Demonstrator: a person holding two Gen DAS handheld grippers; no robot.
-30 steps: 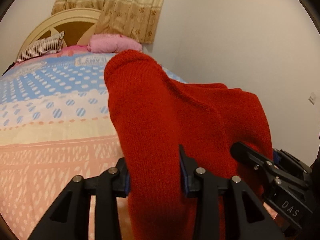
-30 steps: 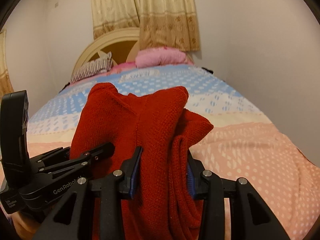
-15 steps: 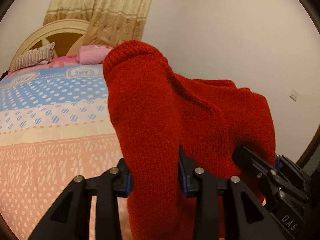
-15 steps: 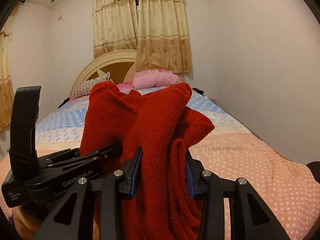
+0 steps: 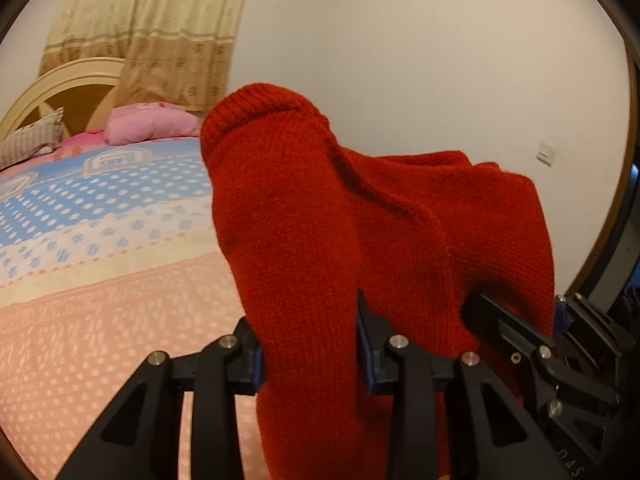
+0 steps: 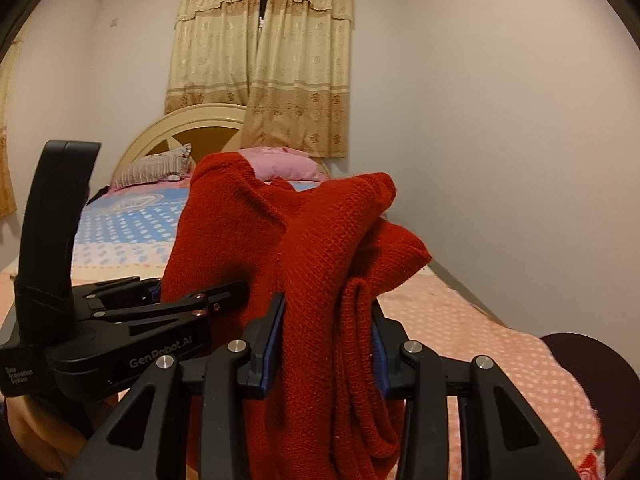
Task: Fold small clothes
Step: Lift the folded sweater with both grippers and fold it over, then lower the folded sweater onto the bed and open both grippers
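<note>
Left wrist view: bed spreads below, and above it hangs a red knitted garment. Left gripper has its jaws clamped on one fold; right gripper has its jaws pinching another bunched fold.

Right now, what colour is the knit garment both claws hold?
Solid red knit garment, clearest in the left wrist view.

One red knitted garment, two black two-finger grippers, two pillows: one pink, one striped.
</note>
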